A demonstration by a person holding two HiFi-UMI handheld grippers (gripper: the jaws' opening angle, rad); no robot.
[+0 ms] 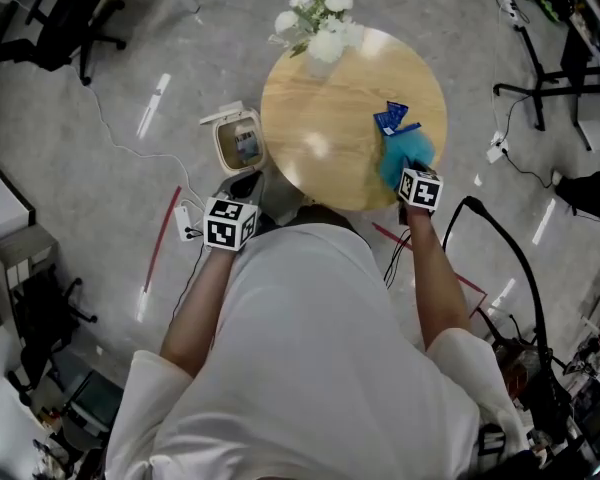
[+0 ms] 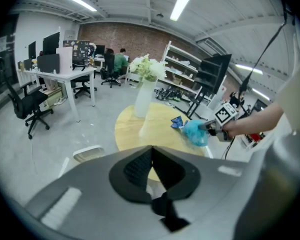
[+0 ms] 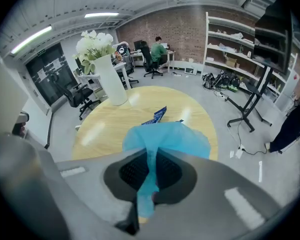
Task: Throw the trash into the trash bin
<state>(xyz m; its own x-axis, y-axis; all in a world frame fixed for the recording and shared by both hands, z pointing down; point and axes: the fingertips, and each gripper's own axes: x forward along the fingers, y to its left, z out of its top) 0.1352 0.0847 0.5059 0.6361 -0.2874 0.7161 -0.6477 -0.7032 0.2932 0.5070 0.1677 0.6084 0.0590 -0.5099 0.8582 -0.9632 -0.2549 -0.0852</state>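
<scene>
Right gripper [image 3: 150,163]: jaws clenched on a crumpled light-blue sheet [image 3: 166,138]. Only a thin tail of it is nipped between the pads; the bulk balloons out ahead of the tips. It looks to hang clear of the round table [image 3: 100,131]. Dark blue wrappers [image 3: 156,116] lie on the wood just beyond the tips, untouched.

Left gripper [image 2: 151,162]: jaws pressed together, nothing between them.

Trash bin [image 1: 220,150]: on the floor, lid up, just ahead of and below the left jaws. It is well off to the left of the right jaws, past the table's edge.

Step in hand, as I read it, is carrying the sheet across to the bin. Notes on doing it well:
- The grip is on a narrow tail of light stuff, so hold the clench firm and avoid a jerky swing that could pull it free.
- Pass above the wrappers without dragging the loose bulk through them. The vase of white flowers [image 3: 111,79] sits far beyond the tips and should be no trouble.
- Bring the tips right over the opening and low before releasing, since a sheet this light may drift past the rim.
- The left gripper sits close to the bin, so move it aside to leave the approach free.
</scene>
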